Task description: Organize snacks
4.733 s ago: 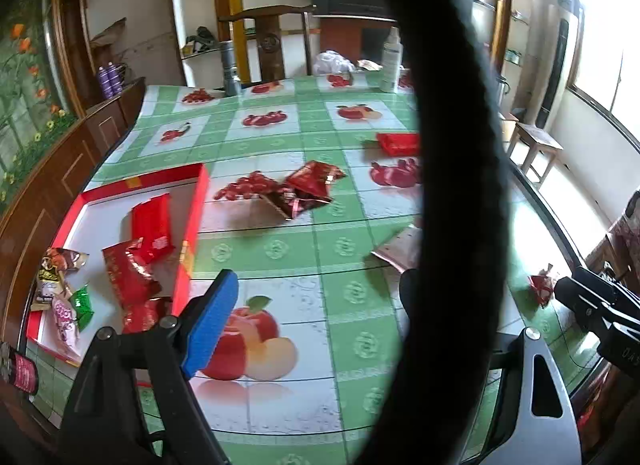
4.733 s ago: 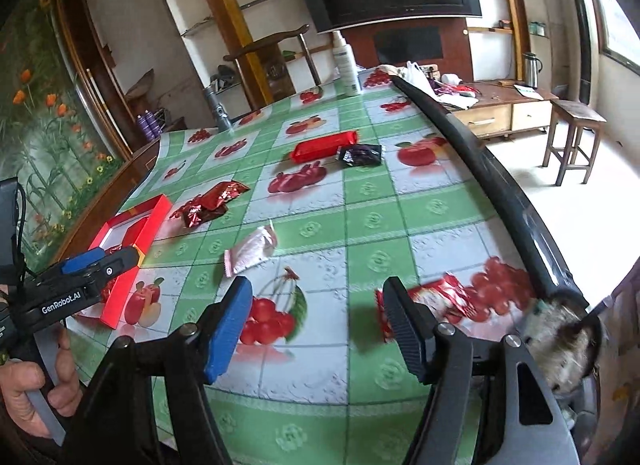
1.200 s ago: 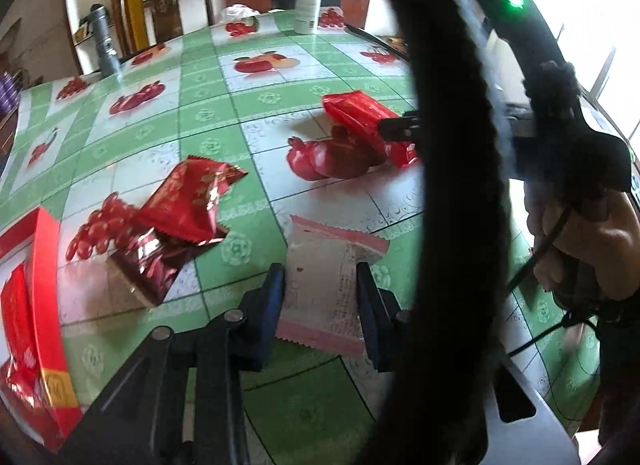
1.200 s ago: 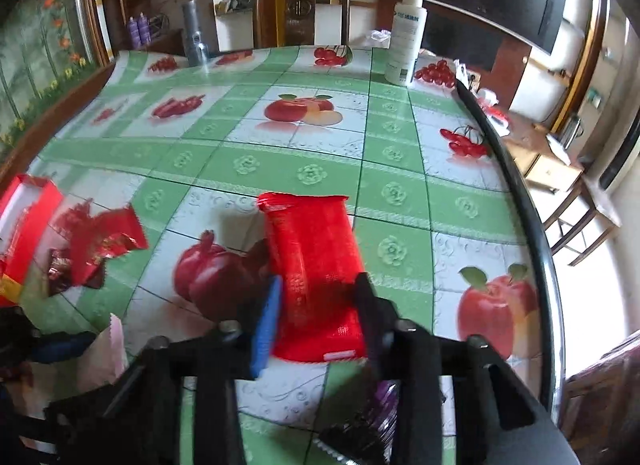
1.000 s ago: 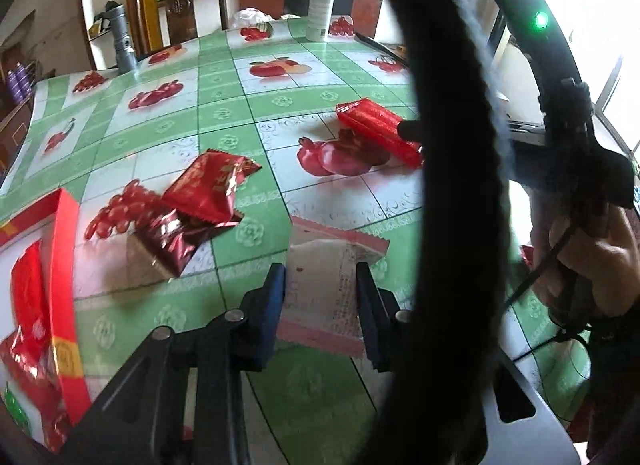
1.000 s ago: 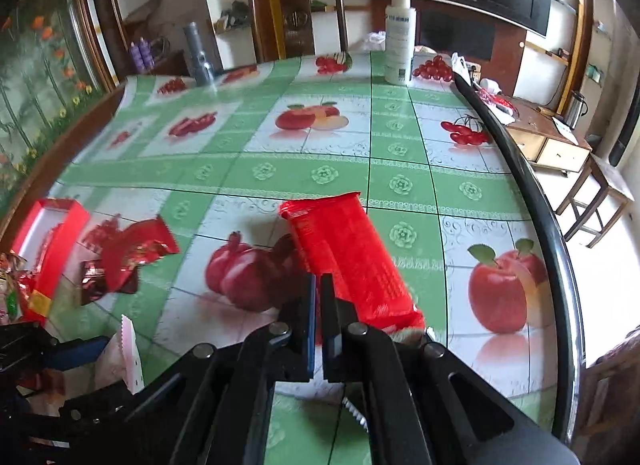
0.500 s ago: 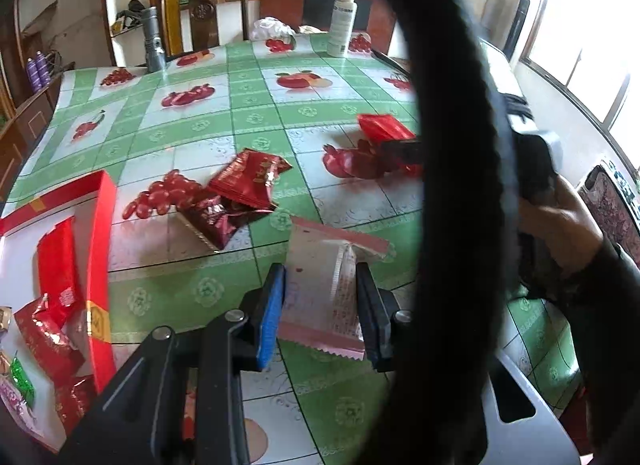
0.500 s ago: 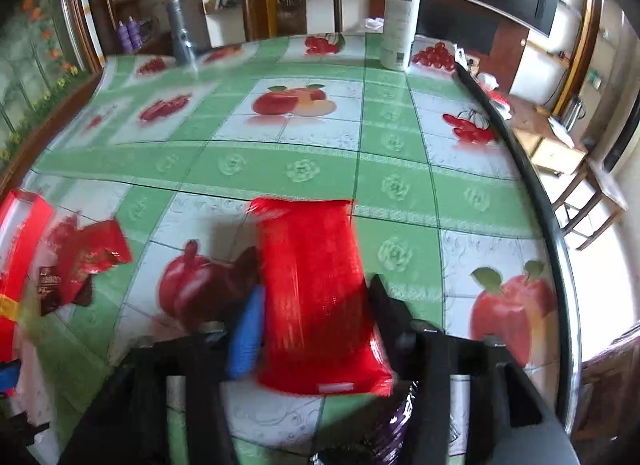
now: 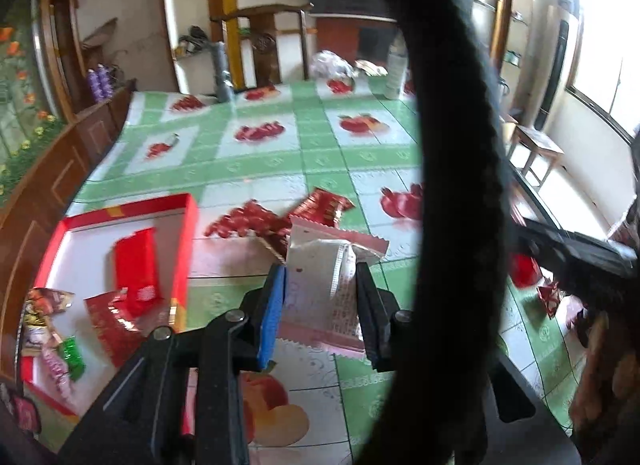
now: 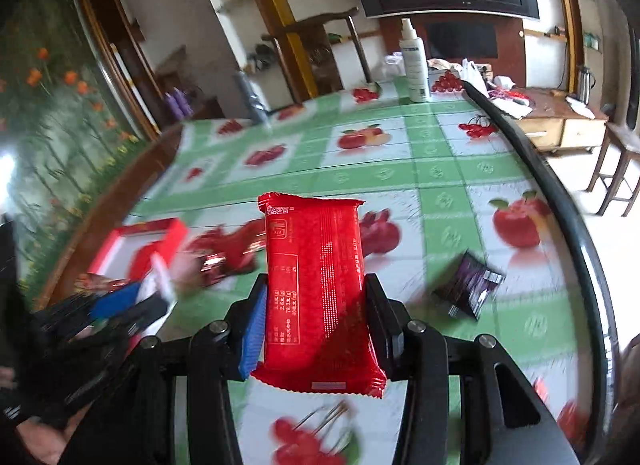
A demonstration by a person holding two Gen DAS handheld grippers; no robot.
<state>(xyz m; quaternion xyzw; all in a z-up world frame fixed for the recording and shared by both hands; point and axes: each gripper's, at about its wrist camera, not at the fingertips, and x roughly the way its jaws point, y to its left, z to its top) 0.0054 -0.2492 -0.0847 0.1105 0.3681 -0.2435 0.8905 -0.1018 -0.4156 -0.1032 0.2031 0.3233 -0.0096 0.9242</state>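
Claws first: my right claw [image 10: 316, 309] was clamped on a red snack packet [image 10: 318, 285], held upright above the worktop [image 10: 444, 169], while my left claw [image 9: 322, 305] gripped a pale pink snack packet [image 9: 324, 285] by its sides, lifted clear of the green fruit-print cloth. Across the worktop's left side sat a red box [image 9: 188, 225] with a white floor, holding a red bar [image 9: 134, 269], a crinkled red packet [image 9: 110, 325] and several small wrapped sweets by its near corner. Just right of the box, two dark red packets [image 9: 320, 207] lay overlapping behind the pink one. Nearer the worktop's right edge lay a small dark purple packet [image 10: 468, 285]. At the far end stood a white spray bottle [image 10: 416, 69].
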